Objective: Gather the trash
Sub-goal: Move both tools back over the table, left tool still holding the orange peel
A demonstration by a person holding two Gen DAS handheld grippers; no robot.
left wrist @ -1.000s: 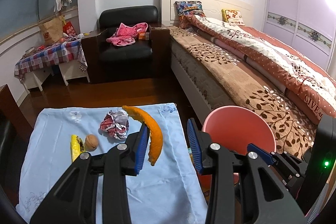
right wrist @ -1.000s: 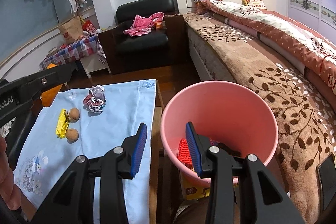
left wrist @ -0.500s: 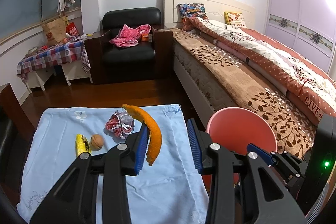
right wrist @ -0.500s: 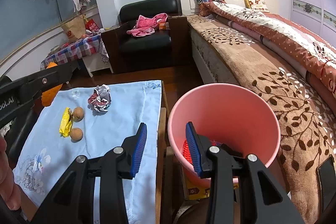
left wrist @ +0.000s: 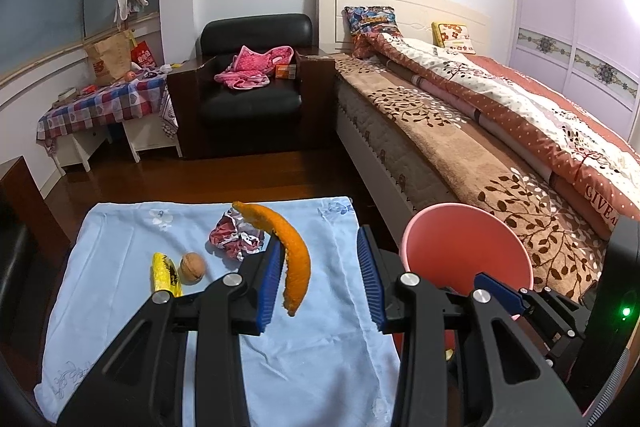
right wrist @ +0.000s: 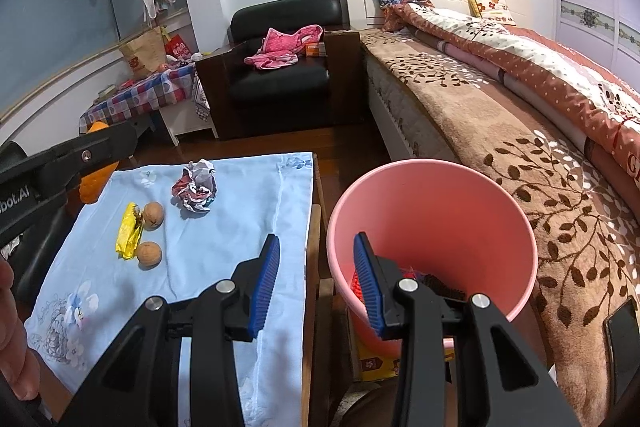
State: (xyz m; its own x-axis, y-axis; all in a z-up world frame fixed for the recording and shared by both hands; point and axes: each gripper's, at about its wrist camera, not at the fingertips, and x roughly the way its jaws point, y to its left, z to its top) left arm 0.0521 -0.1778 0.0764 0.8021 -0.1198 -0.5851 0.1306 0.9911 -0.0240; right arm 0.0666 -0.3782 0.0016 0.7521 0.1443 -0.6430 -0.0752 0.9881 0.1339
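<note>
In your left wrist view, reading from the left: a yellow wrapper (left wrist: 164, 273) and one walnut (left wrist: 193, 267) lie touching on the blue cloth (left wrist: 120, 267) over the table. A crumpled paper ball (left wrist: 236, 239) sits just beyond them. Next comes the left tool (left wrist: 318, 279), its jaws standing well apart. A curved orange peel (left wrist: 292, 259) hangs against its left pad, clear of the right pad. You cannot tell from here what keeps it there. At the right of the frame the pink bin (left wrist: 464, 251) stands beside the table, between it and the bed (left wrist: 460, 147). Only the bin's far inner wall shows.

Your right wrist view gives more. At the far left edge your hand (right wrist: 12, 327) appears, and one finger of the left tool crosses the upper left, with the peel showing orange behind it, off the cloth. A second walnut (right wrist: 149, 254) shows below the first, at the wrapper's lower end. The left view hides it behind the tool. The right tool (right wrist: 316, 279) is open and empty, one pad over the cloth's edge, the other over the bin's rim. Here you look down into the bin: something red (right wrist: 356, 287) and something dark lie at the bottom.
</note>
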